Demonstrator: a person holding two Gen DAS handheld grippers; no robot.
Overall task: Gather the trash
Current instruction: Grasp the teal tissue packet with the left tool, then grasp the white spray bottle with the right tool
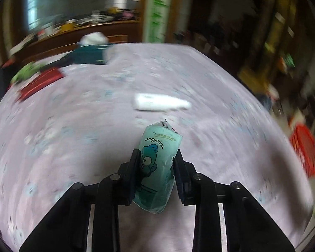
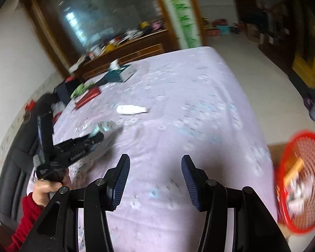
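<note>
- Between the fingers of my left gripper (image 1: 156, 157), a teal tissue pack (image 1: 157, 168) with a cartoon face is sitting pinched at its middle, its sealed end poking forward past the fingertips.
- I am holding that pack just above the lilac bedspread (image 1: 73, 126); whether it is clear of the cloth, I cannot tell.
- Ahead of the left gripper, a white bottle (image 1: 160, 103) is lying on its side on the bedspread, apart from the pack.
- My right gripper (image 2: 155, 163) is hovering over the bedspread with its jaws wide apart, carrying nothing.
- Off to the right of the right gripper, past the bed's edge, a red basket (image 2: 300, 138) is waiting with scraps already inside.
- A hand (image 2: 45, 189) in a red sleeve is gripping the left tool's handle.
- Both views are smearing with motion, so I am judging the pack may slip: the wrapper looks slick and soft, and a fast swing toward the basket could squeeze it out.
- A release short of the rim would drop it on the floor.
</note>
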